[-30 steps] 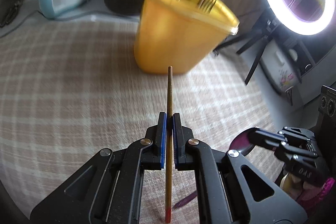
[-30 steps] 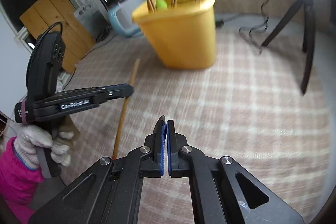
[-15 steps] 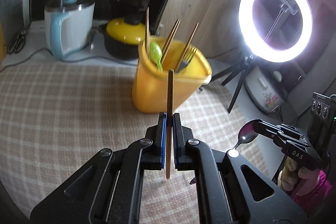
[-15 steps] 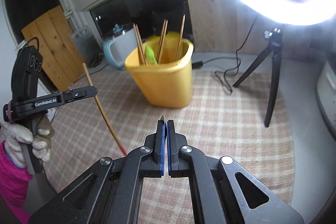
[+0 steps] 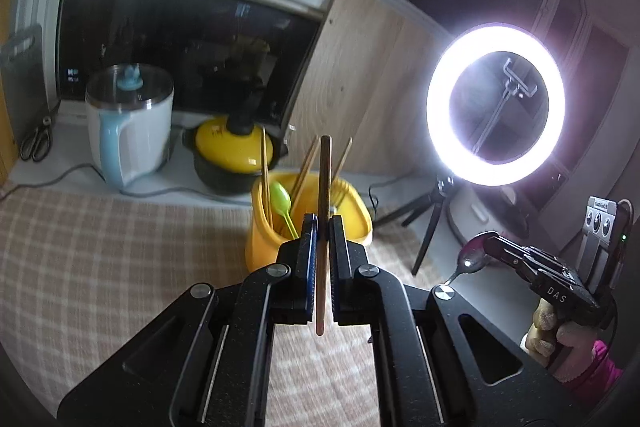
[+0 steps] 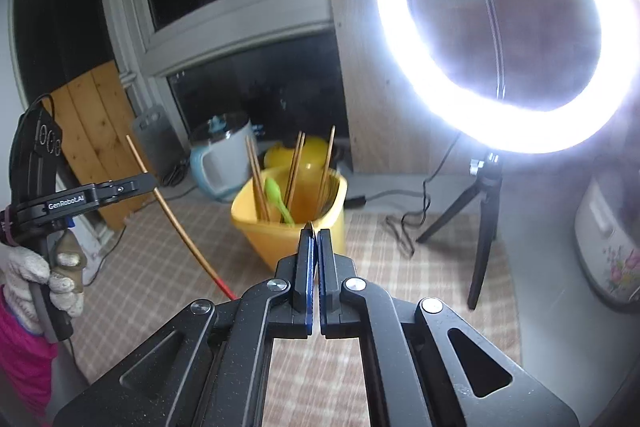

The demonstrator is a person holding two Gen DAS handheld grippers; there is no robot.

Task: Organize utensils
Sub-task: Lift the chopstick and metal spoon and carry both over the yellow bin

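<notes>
A yellow tub (image 5: pixel 264 243) (image 6: pixel 280 231) stands on the checked tablecloth and holds several chopsticks, a green spoon (image 5: pixel 280 197) and a fork. My left gripper (image 5: pixel 323 223) is shut on a brown chopstick (image 5: pixel 325 179) with a red end, held upright in the air in front of the tub; it also shows in the right wrist view (image 6: pixel 172 215). My right gripper (image 6: pixel 314 233) is shut on a purple metal spoon, whose bowl (image 5: pixel 472 257) shows in the left wrist view; in its own view only a thin tip shows between the pads.
A lit ring light (image 6: pixel 500 39) on a black tripod (image 6: pixel 484 227) stands right of the tub, with a cable on the cloth. A white and blue kettle (image 5: pixel 128 131) and a yellow pot (image 5: pixel 236 151) sit on the sill behind. A rice cooker (image 6: pixel 608 247) is far right.
Both grippers have risen well above the table and tilted up. The tub now looks smaller and lower in both views. The chopstick and spoon stay gripped.
</notes>
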